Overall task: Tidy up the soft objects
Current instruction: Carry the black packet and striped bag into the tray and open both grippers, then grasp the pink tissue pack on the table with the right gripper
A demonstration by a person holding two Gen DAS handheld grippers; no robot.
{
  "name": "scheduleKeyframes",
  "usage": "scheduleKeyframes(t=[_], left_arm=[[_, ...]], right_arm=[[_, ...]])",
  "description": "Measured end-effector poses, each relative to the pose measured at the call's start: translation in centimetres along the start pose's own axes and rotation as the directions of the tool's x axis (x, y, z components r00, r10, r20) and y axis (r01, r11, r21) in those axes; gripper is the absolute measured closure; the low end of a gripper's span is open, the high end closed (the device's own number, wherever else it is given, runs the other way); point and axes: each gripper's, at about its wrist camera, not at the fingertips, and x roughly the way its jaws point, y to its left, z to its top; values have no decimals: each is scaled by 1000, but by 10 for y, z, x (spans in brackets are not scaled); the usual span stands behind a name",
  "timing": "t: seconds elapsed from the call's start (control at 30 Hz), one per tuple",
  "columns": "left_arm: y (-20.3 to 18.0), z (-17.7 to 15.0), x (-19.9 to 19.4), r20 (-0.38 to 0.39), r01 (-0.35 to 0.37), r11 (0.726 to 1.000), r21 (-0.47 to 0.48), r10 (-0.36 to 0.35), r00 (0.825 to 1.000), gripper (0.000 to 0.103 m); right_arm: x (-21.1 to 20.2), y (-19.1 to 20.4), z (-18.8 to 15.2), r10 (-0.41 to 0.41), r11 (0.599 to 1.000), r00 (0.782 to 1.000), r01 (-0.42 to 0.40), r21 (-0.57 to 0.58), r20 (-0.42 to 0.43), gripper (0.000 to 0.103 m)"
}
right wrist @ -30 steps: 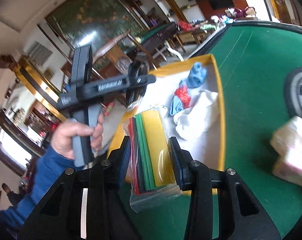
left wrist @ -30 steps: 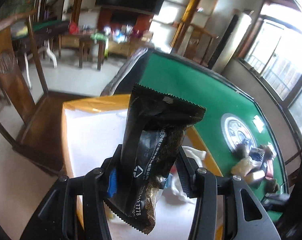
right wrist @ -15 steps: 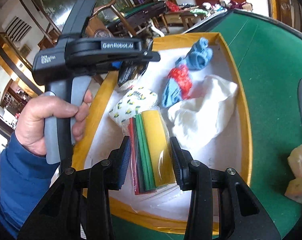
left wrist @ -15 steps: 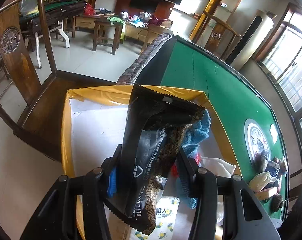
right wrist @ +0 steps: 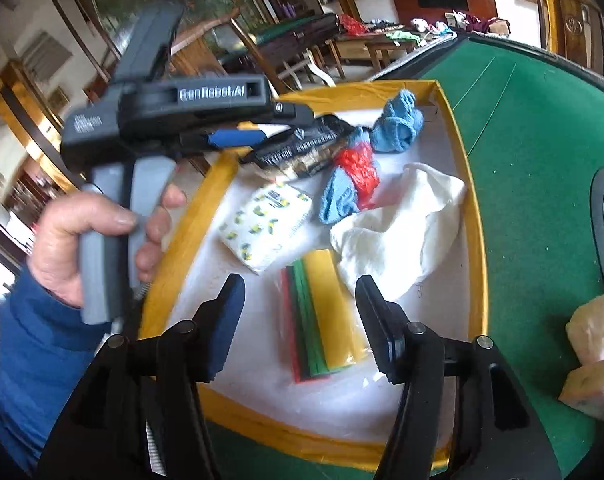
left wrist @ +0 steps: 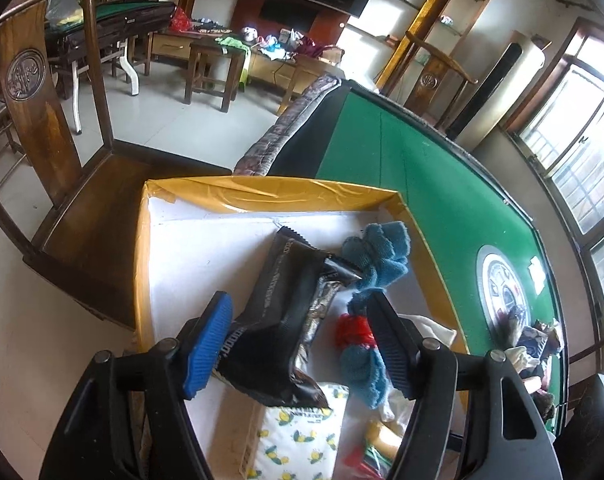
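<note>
Left gripper jaws have just been opening: the black snack pouch slips free, lying in the yellow-rimmed box near its far left corner. Right gripper has likewise just opened, released; the coloured sheet pack lies flat near the box's near edge. Both drops look complete; remaining soft items wait on the bench.

box: yellow-rimmed, white floor, on green table | black snack packet: crumpled, lying tilted, 11 o'clock in box | blue cloth: bunched, 1 o'clock corner | white cloth: heaped, 3 o'clock | coloured sheet pack: flat, 6 o'clock | lemon-print tissue pack: 9 o'clock
</note>
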Motion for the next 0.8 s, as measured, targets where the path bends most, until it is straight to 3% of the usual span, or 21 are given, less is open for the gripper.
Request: scheduleKeyframes(t=[0.1,0.17,0.27,0.37,0.47,0.63,0.77,0.8], left_arm=[[-5,-3,-7,16,11,1000,10,-11,1000,33],[-13,-5,-13,24,17,999,33,-18,1000,33],[-29,-9,-22,38,41,996,76,-44,998,33],[-49,-19,-34,46,71,990,122,-77,996,33],[-70,-34,-44,51,114,978,175,-125,991,33],[-107,-61,-56,52,197,949,247,-216,975,33],[-132,-79,-61,35,241,918,316,-266,963,33],[-138,-83,-63,31,245,912,329,-270,962,33]], right_arm=[[-18,-8,-4,79,996,997,-80,43,27,44],[-35,-17,-6,56,997,997,-59,54,57,44],[-66,-53,-6,-29,994,995,19,106,93,44],[-101,-98,-10,-175,973,978,153,171,118,45],[-123,-130,-19,-247,951,962,217,221,117,45],[-129,-143,-48,-201,957,978,186,224,49,44],[-135,-118,-74,-6,989,1000,5,148,9,44],[-138,-116,-77,-4,991,1000,1,131,17,44]])
